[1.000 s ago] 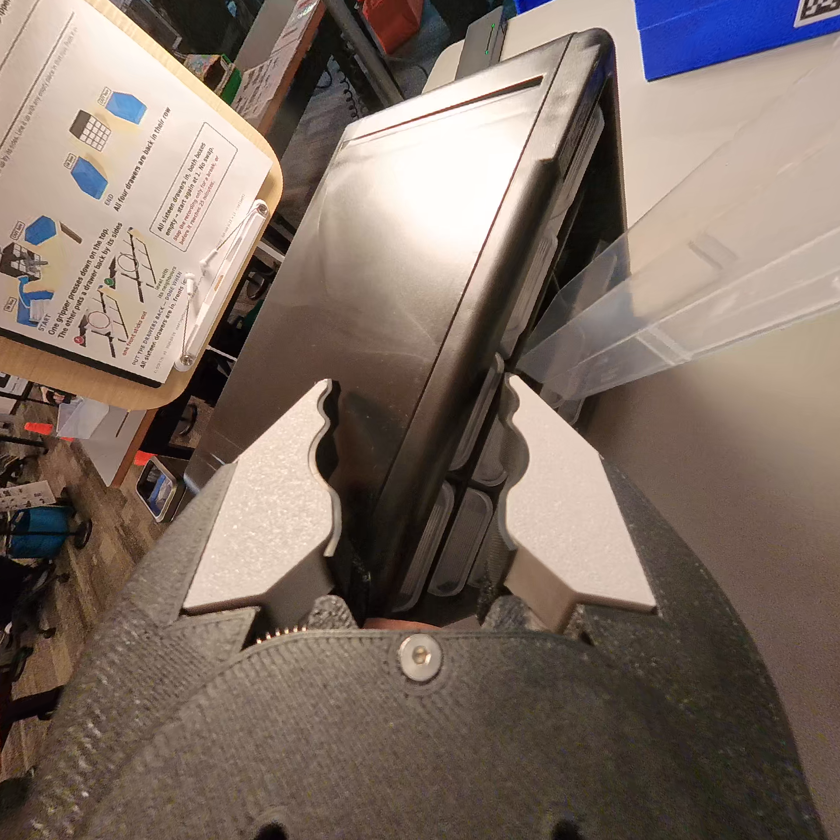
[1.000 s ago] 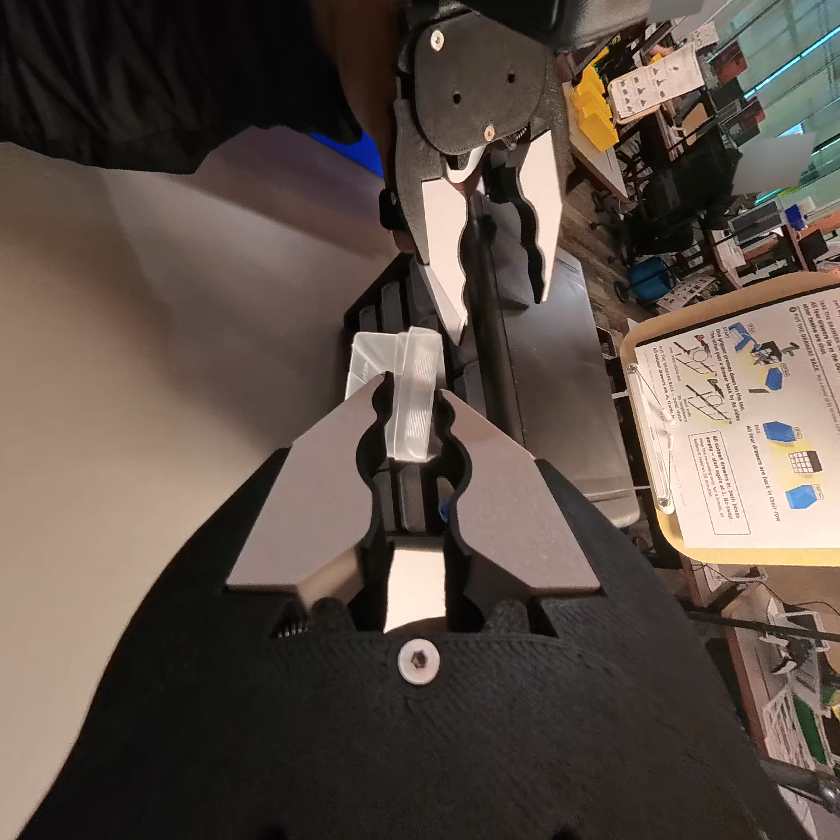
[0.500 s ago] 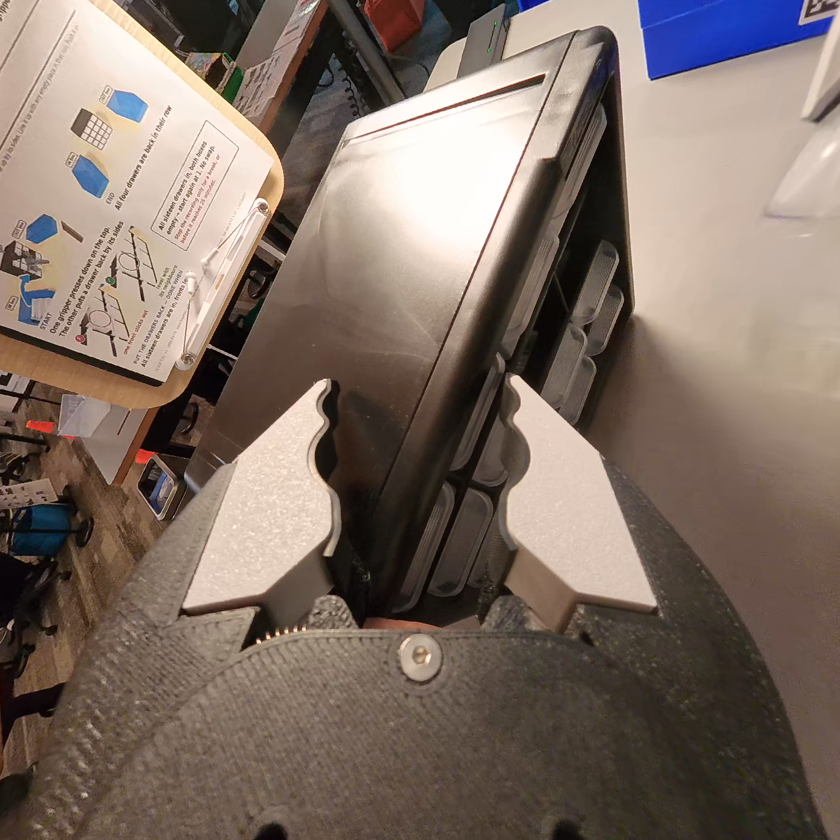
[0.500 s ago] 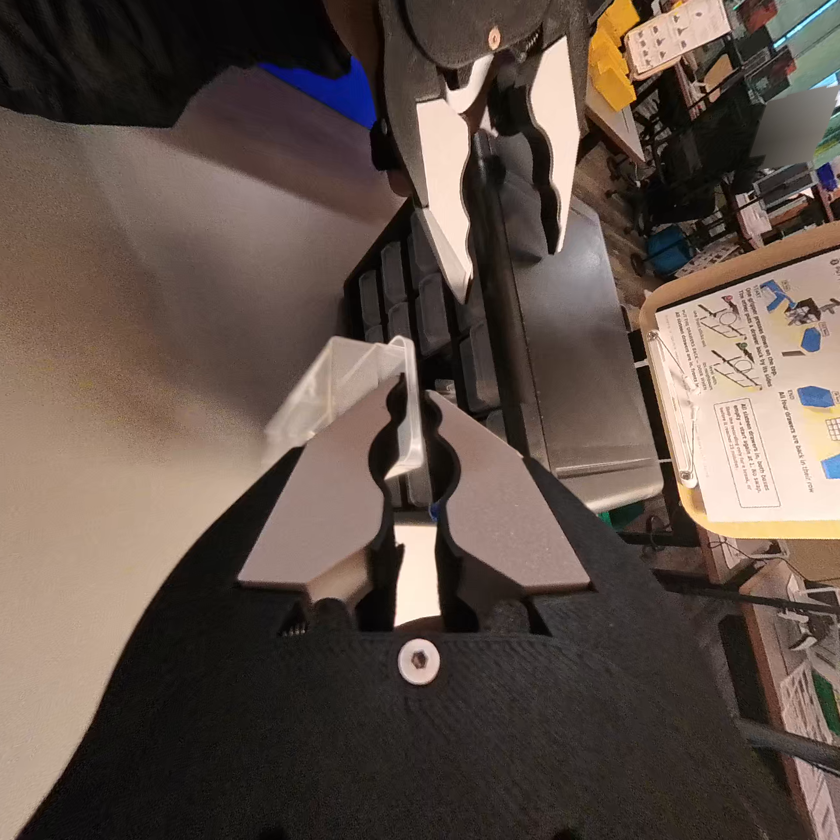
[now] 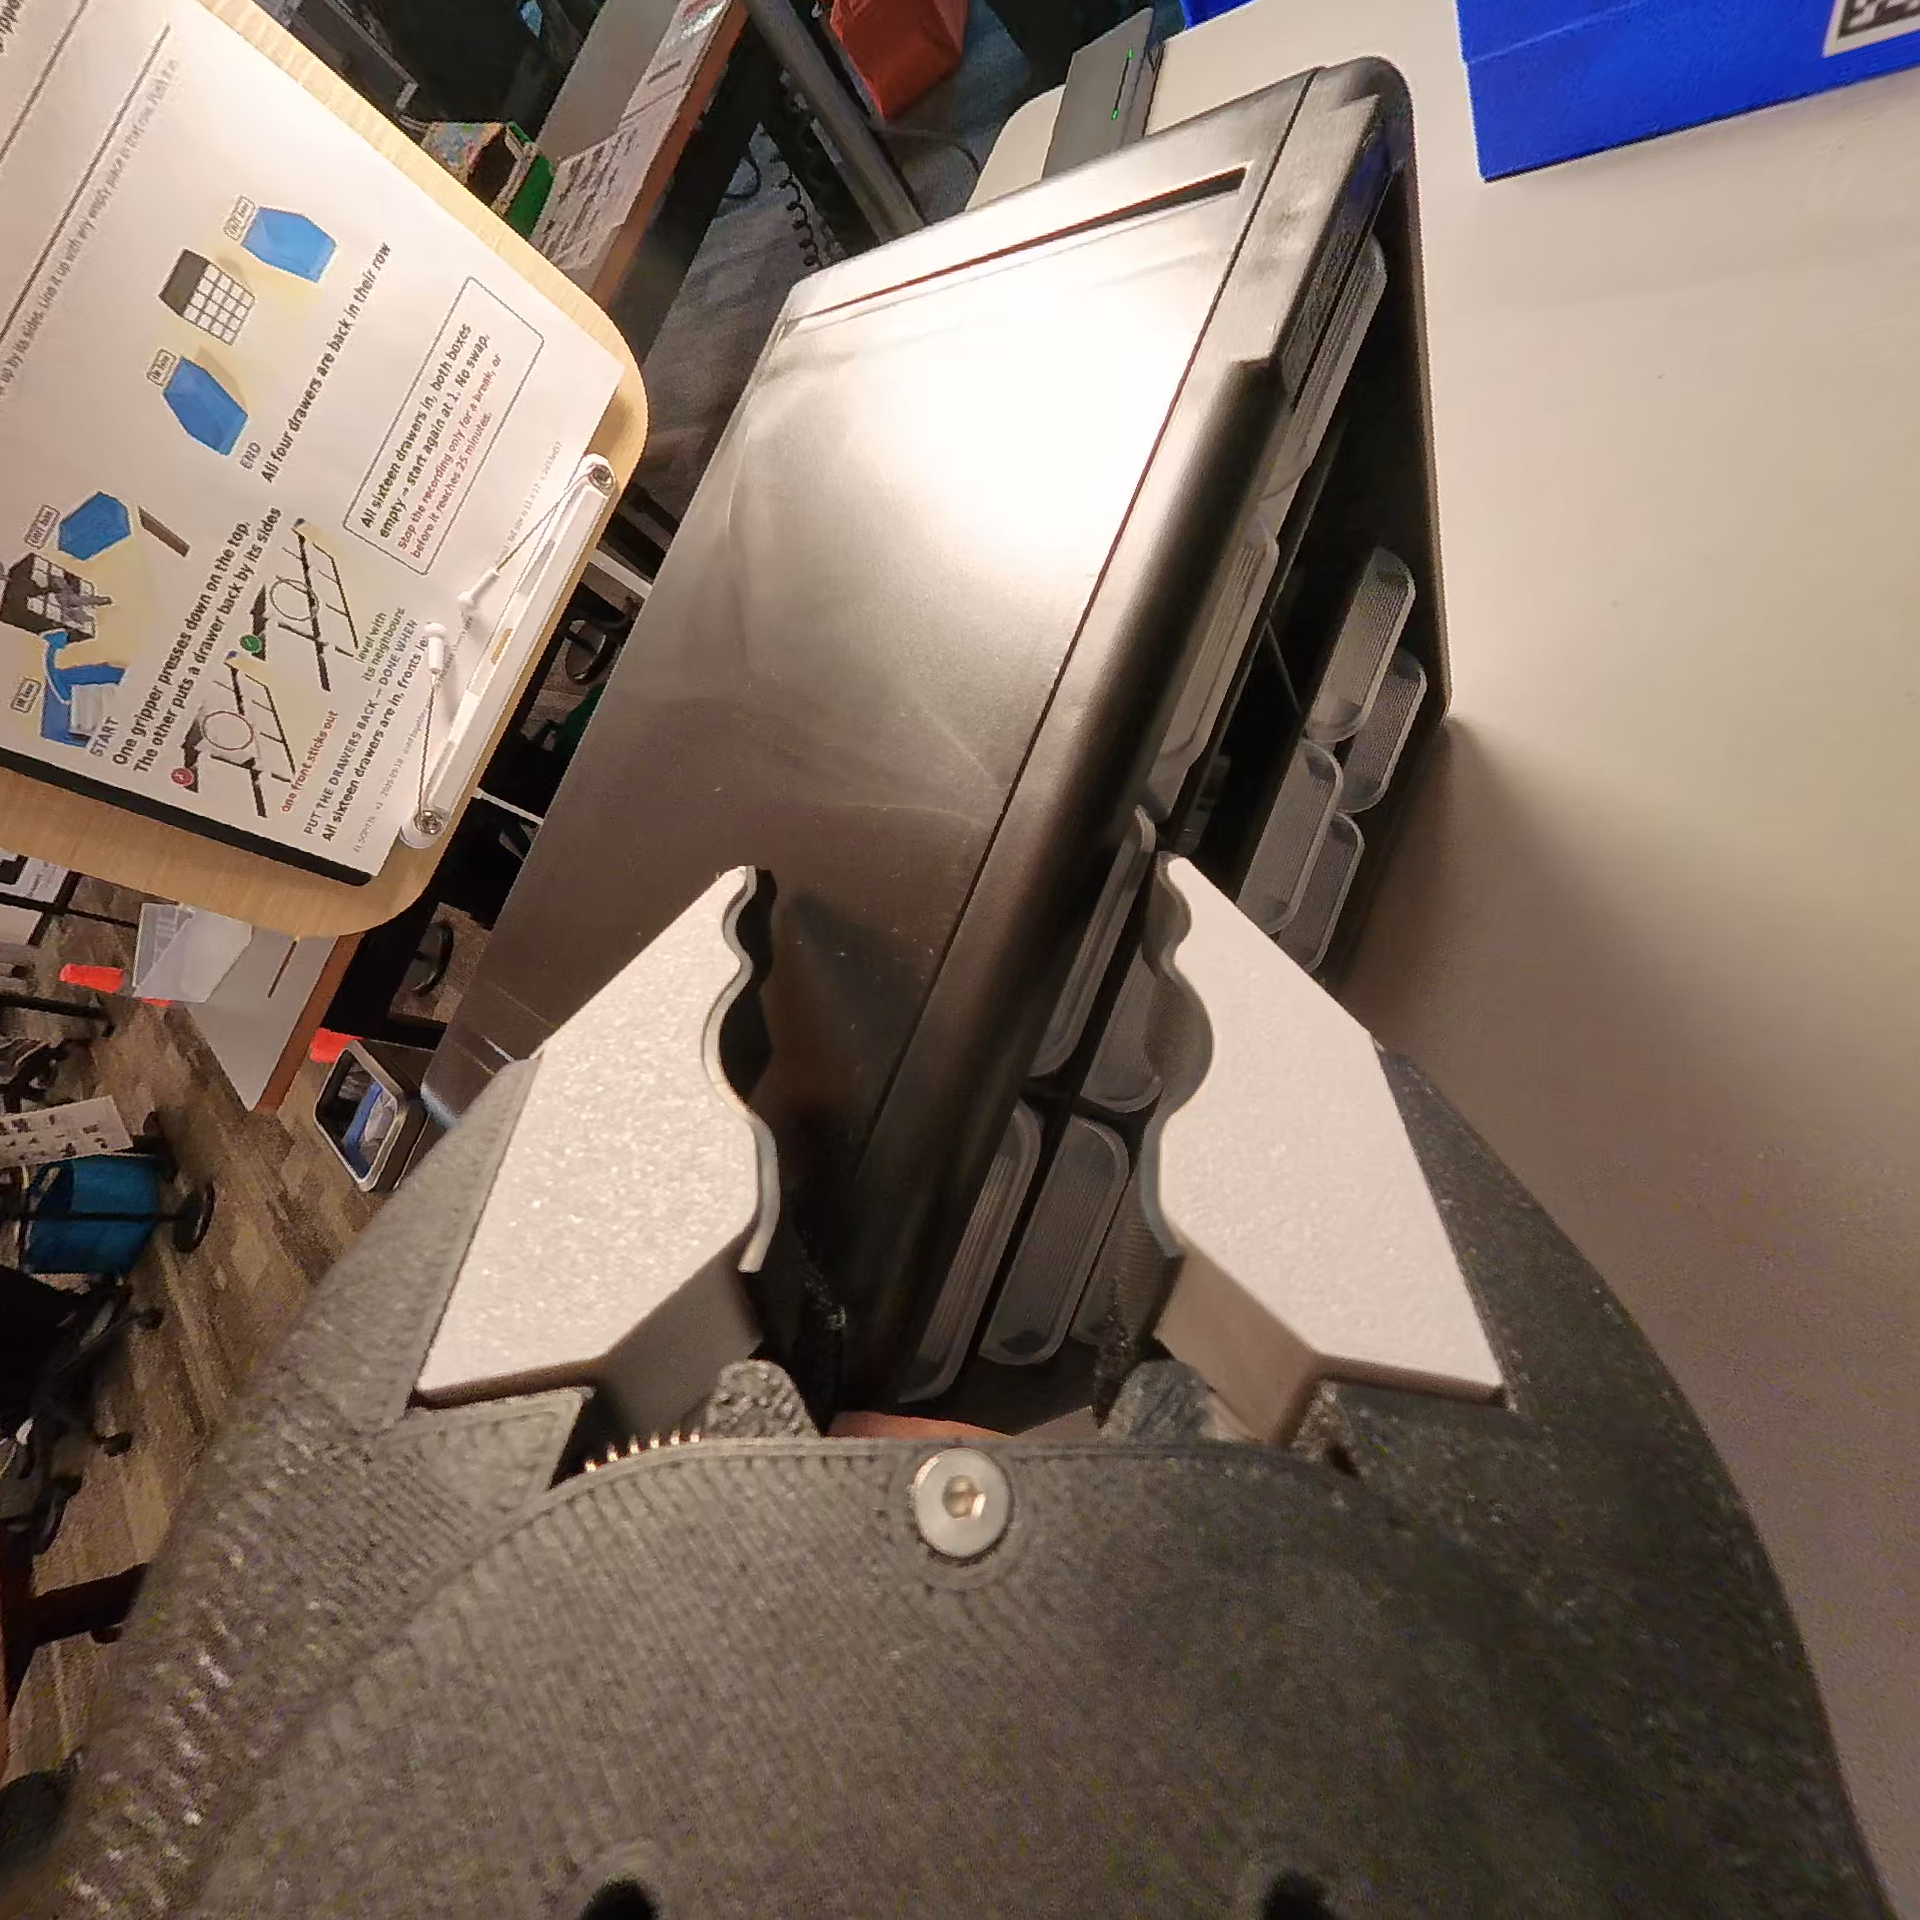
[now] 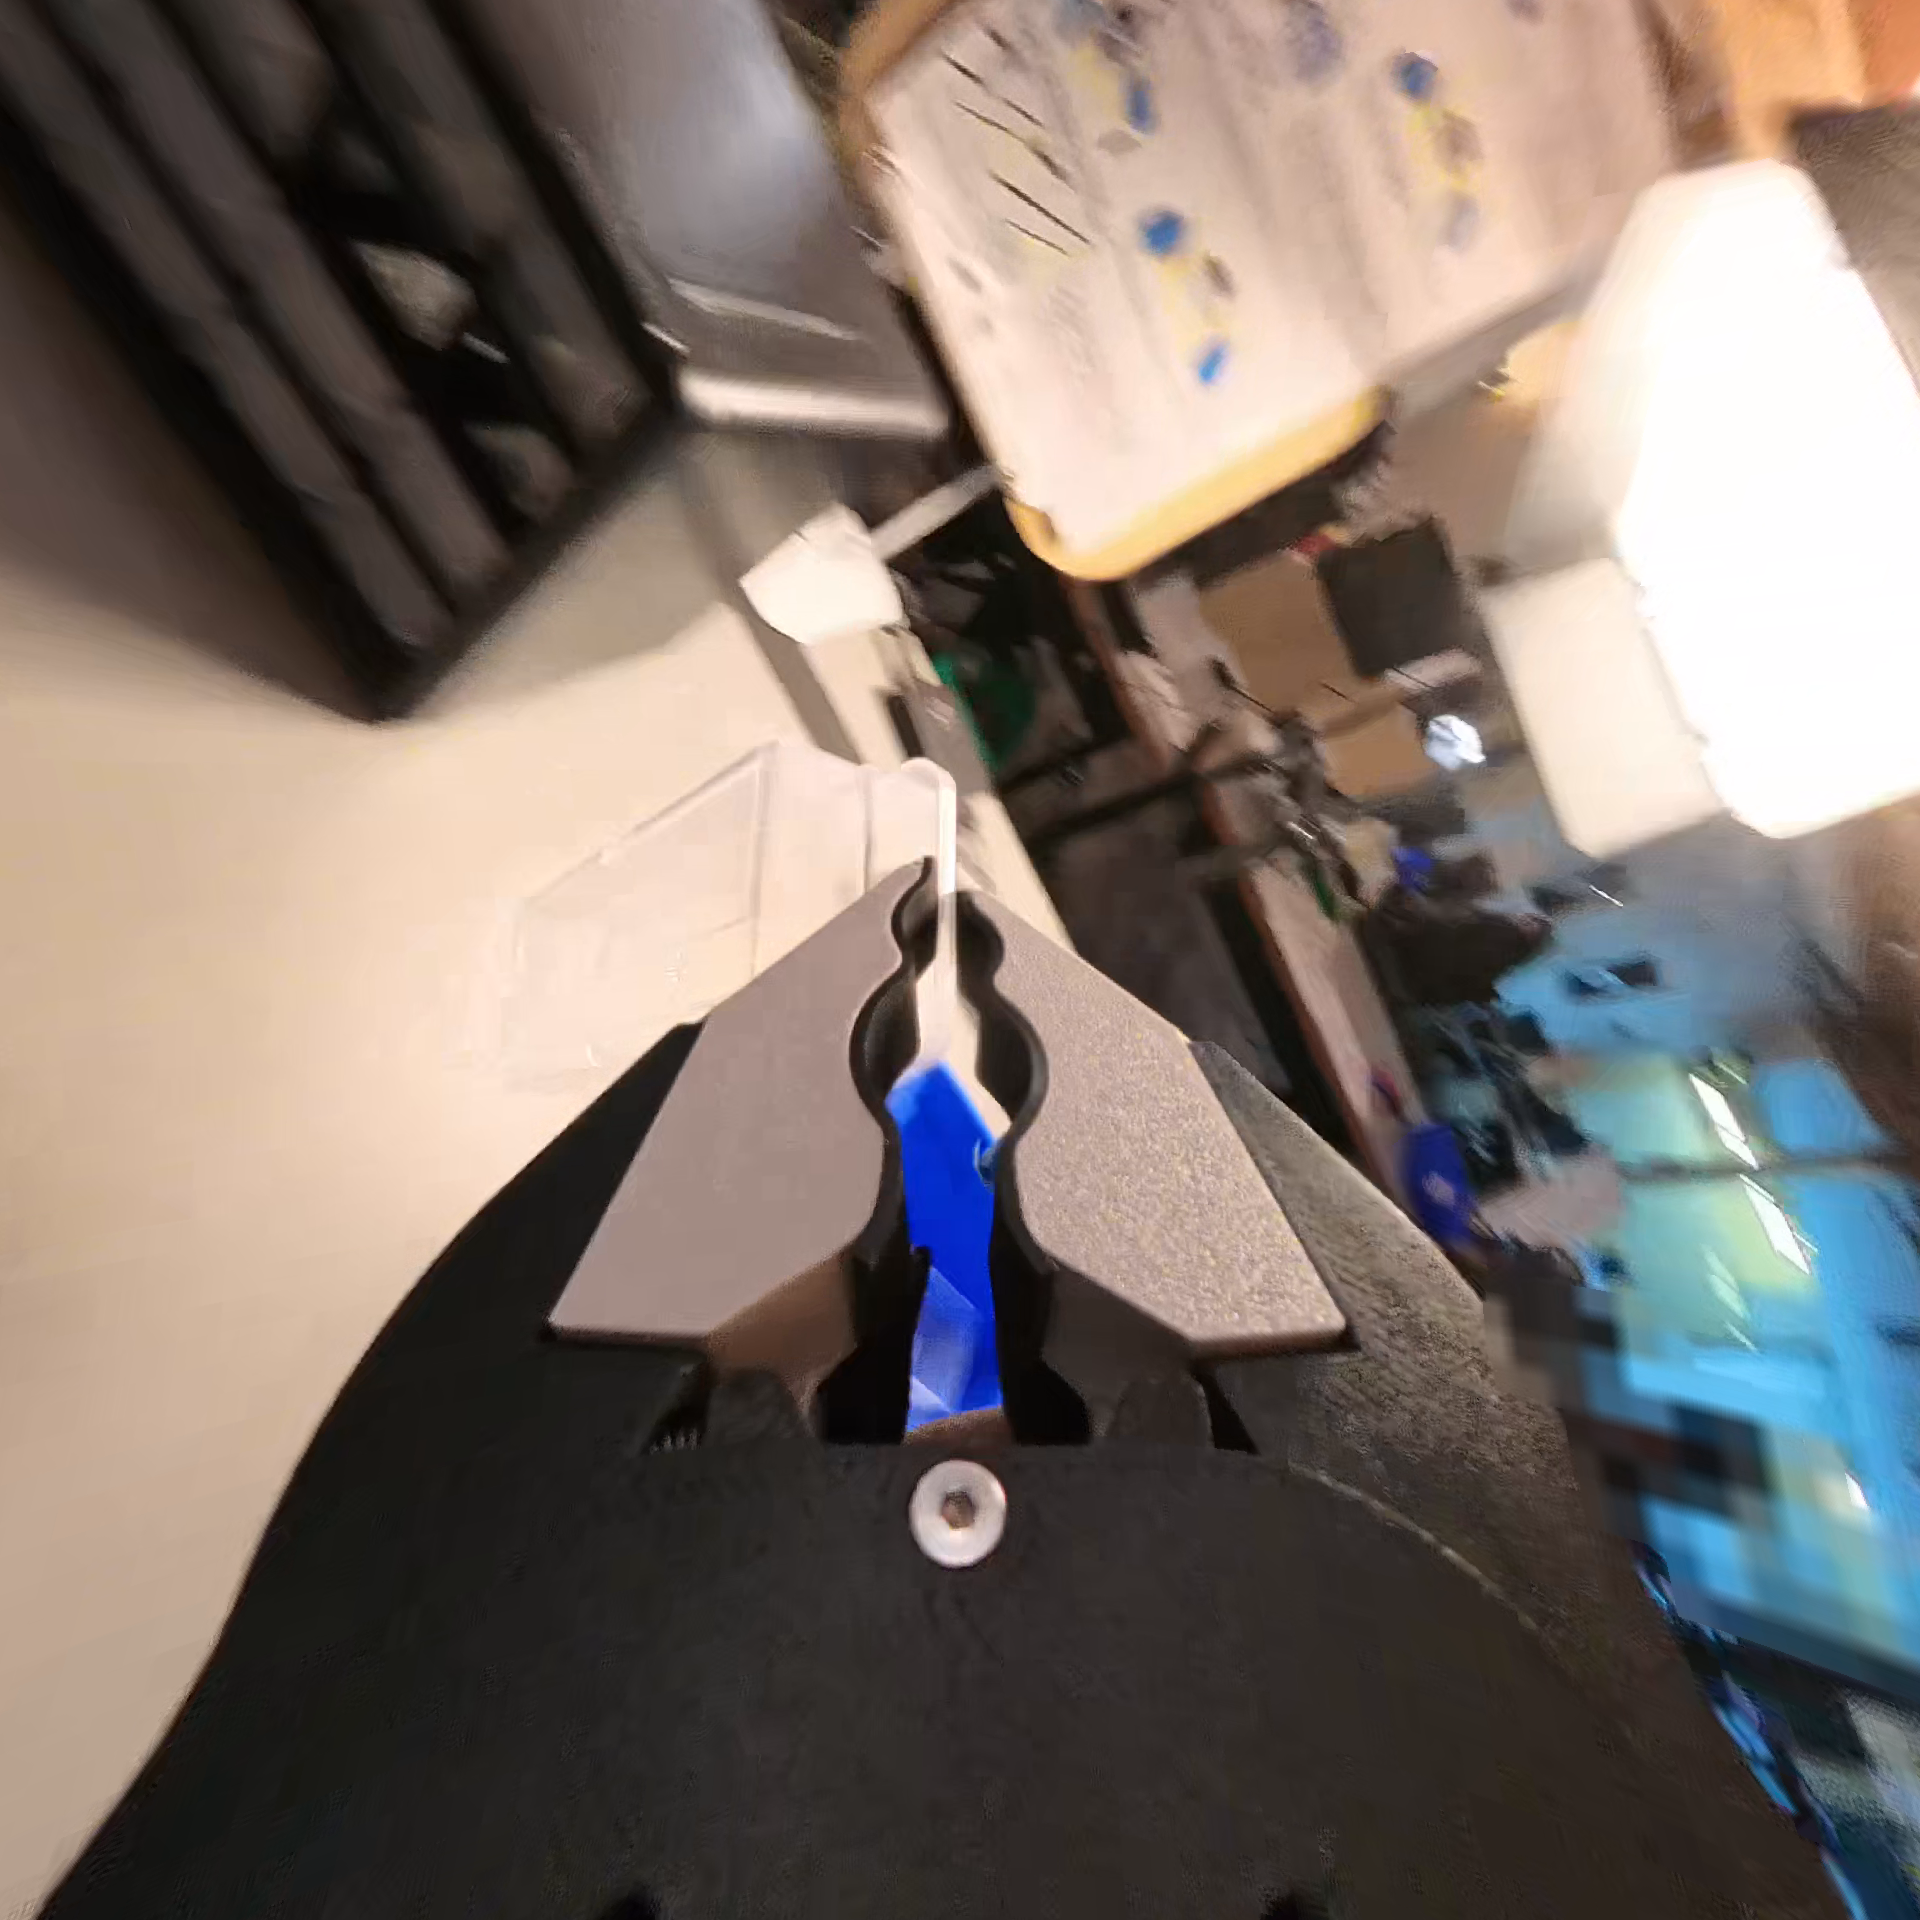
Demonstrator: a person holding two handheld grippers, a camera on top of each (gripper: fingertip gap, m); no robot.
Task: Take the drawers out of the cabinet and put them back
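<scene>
The black cabinet (image 5: 935, 582) stands on the pale table (image 5: 1662, 831), with several clear drawers (image 5: 1340, 727) seated in its front. My left gripper (image 5: 956, 878) is open and straddles the cabinet's top front edge, one finger over the top panel and one over the drawer fronts. My right gripper (image 6: 943, 894) is shut on the front lip of a clear drawer (image 6: 707, 894) and holds it over the table, away from the cabinet (image 6: 312, 312). The right wrist view is blurred by motion.
An instruction board (image 5: 260, 468) on a wooden stand sits left of the cabinet and also shows in the right wrist view (image 6: 1195, 260). A blue box (image 5: 1662, 73) lies at the table's far side. Something blue (image 6: 945, 1143) shows between my right fingers.
My right gripper pulled the clear drawer fully out of the cabinet and swung it away to the side; the drawer left the left wrist view. My left gripper stayed on the cabinet.
</scene>
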